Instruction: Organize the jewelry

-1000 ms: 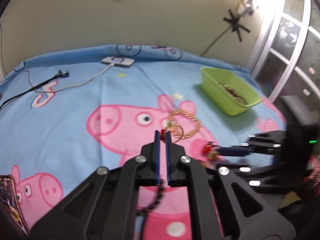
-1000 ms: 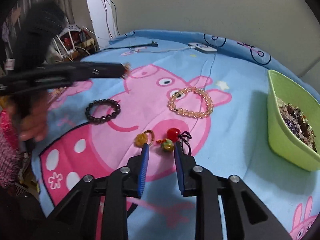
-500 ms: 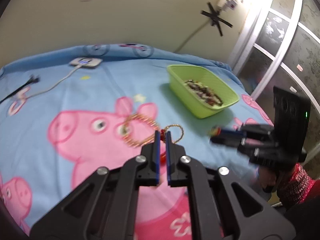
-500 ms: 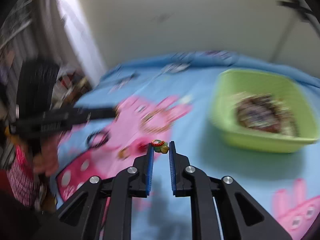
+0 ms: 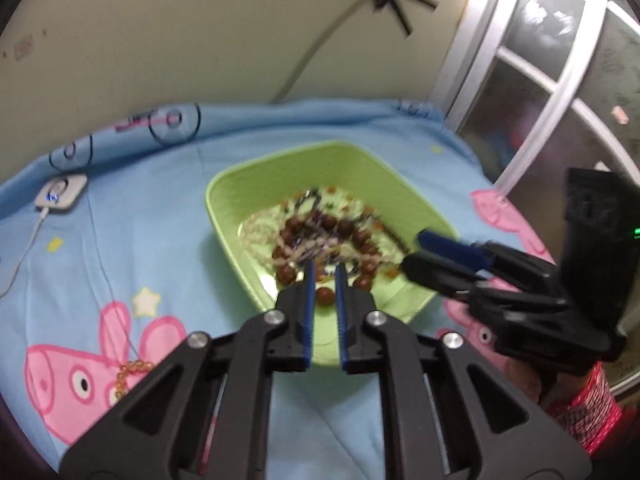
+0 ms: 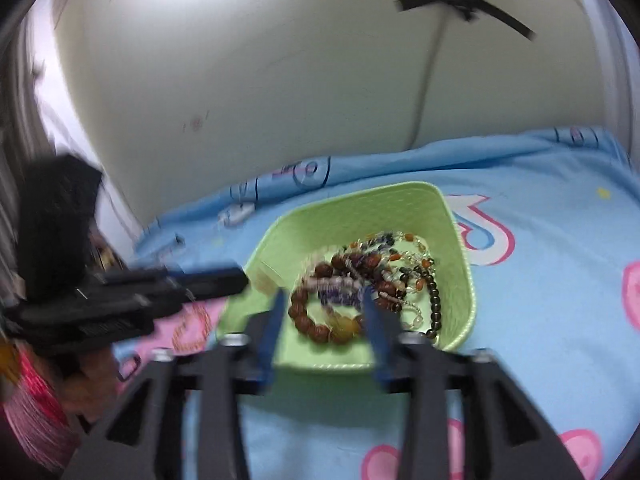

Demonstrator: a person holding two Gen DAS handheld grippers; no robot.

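A green tray (image 5: 224, 200) (image 6: 460, 248) lies on the blue Peppa Pig sheet and holds a pile of beaded bracelets (image 5: 324, 240) (image 6: 360, 284). My left gripper (image 5: 323, 276) hovers over the tray's near rim, jaws slightly apart with nothing seen between them. My right gripper (image 6: 326, 300) is wide open and empty above the tray; it also shows in the left wrist view (image 5: 424, 250). A gold bead bracelet (image 5: 128, 372) lies on the sheet at the lower left.
A white charger puck with cable (image 5: 60, 196) lies on the sheet at the far left. A wall runs behind the bed, and a white-framed glass door (image 5: 560, 80) stands at the right. The person's hand in a pink sleeve (image 6: 28, 392) holds the left gripper.
Both grippers have moved from the sheet to over the green tray. The right gripper let go of its small charm piece and opened wide. The left gripper's jaws parted and the thin bracelet is gone.
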